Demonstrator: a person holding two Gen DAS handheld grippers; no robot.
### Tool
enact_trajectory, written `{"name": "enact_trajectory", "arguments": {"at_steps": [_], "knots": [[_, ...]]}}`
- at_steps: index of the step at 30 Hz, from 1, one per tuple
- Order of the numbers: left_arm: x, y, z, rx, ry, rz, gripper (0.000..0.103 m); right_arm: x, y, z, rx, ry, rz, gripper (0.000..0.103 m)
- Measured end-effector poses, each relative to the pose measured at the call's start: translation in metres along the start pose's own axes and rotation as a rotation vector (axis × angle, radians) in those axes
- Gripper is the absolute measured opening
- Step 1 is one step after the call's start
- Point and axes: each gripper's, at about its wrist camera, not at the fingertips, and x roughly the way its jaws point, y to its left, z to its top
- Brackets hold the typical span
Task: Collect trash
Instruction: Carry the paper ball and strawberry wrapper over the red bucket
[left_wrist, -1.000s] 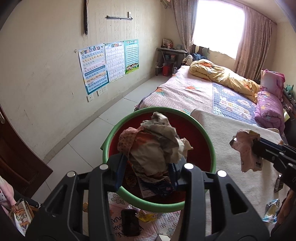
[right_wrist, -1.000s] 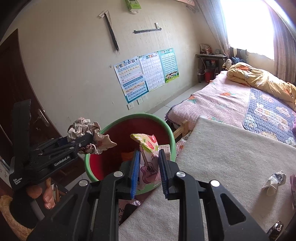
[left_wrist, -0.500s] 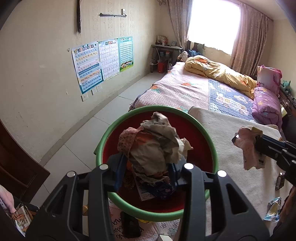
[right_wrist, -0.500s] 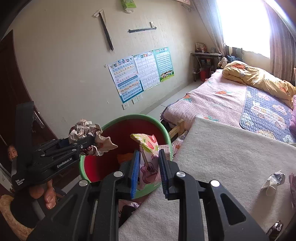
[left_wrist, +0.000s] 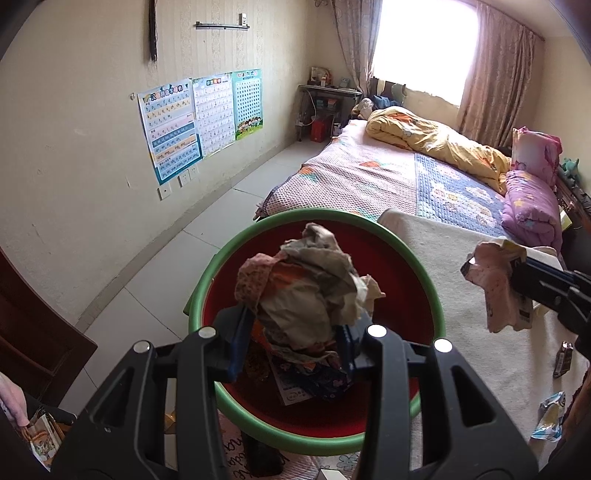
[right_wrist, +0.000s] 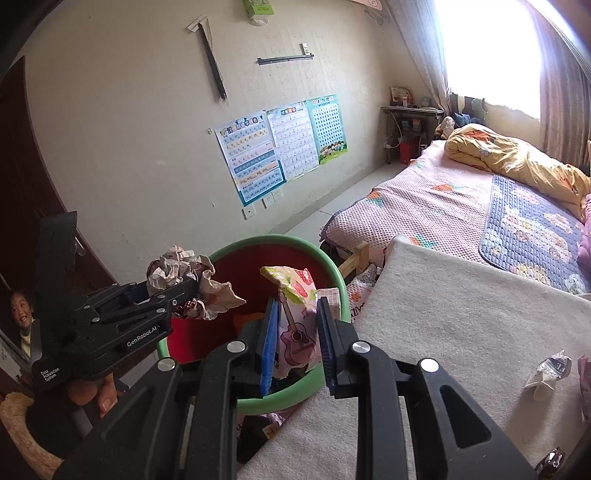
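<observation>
Pinching a light, springy crumpled paper wad (left_wrist: 314, 291) in the left claw (left_wrist: 291, 341) above the bin (left_wrist: 428, 280); right claw (right_wrist: 297, 334) clamping a thin, slippery wrapper (right_wrist: 295, 314) mid-body.

Three learning charts (left_wrist: 201, 118) hung on cream wall. Rolled yellow quilt (left_wrist: 436, 142) lay on bed (left_wrist: 354, 177), purple pillow (left_wrist: 532, 206) beside it. Small cluttered desk (left_wrist: 327, 99) stood under curtained window (left_wrist: 424, 44).
</observation>
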Motion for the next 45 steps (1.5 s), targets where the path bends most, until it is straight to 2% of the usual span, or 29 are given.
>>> {"name": "enact_trajectory", "arguments": {"at_steps": [12,21,45], "knots": [[0.011,-0.004,0.003,0.017,0.011,-0.015,0.037,0.010,0.004,0.005,0.011,0.009,-0.005,0.021],[0.032,-0.002,-0.001,0.038,0.057,-0.020,0.037,0.034,-0.002,0.014,0.048,0.049,0.032,0.021],[0.039,0.002,-0.001,0.027,0.074,0.001,0.037,0.053,0.000,0.018,0.032,0.072,0.061,0.022]]}}
